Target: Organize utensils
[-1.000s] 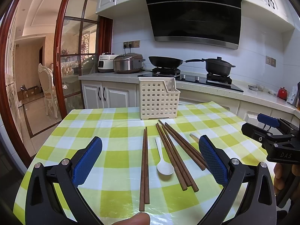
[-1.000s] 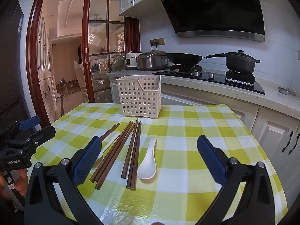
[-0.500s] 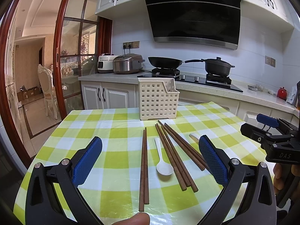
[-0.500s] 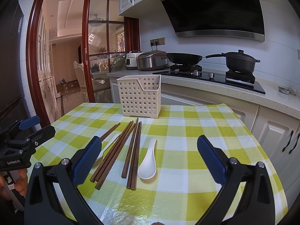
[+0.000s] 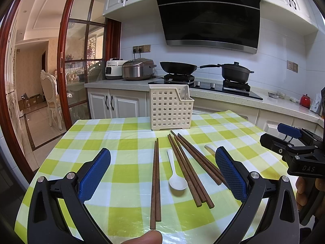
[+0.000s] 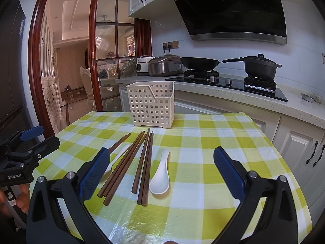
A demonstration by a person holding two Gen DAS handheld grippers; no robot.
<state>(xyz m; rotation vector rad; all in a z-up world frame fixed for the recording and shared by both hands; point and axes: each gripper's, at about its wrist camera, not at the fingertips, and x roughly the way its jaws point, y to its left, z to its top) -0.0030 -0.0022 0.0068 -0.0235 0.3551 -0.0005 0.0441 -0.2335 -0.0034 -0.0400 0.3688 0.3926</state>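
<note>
Lying loose on the table (image 5: 121, 142): chopsticks (image 5: 155, 183) in crossing bundles, two white spoons (image 5: 176, 174), all short of the empty basket (image 5: 170, 109). Left gripper (image 5: 162, 172) and right gripper (image 6: 161, 170) both gape wide, holding nothing. Risk: closing on overlapped sticks may lift several, or scatter them.

Both fisheye views look forward along their own grippers, low and close over the green-and-white checked tablecloth (image 5: 126, 148) (image 6: 199, 154), facing the kitchen counter at 12 o'clock. The left view sits leftward, the right gripper (image 5: 292, 140) at its 3 o'clock. Both share the white perforated plastic basket (image 5: 170, 107) (image 6: 151, 105) and brown wooden chopsticks (image 5: 189, 162) (image 6: 124, 160).
</note>
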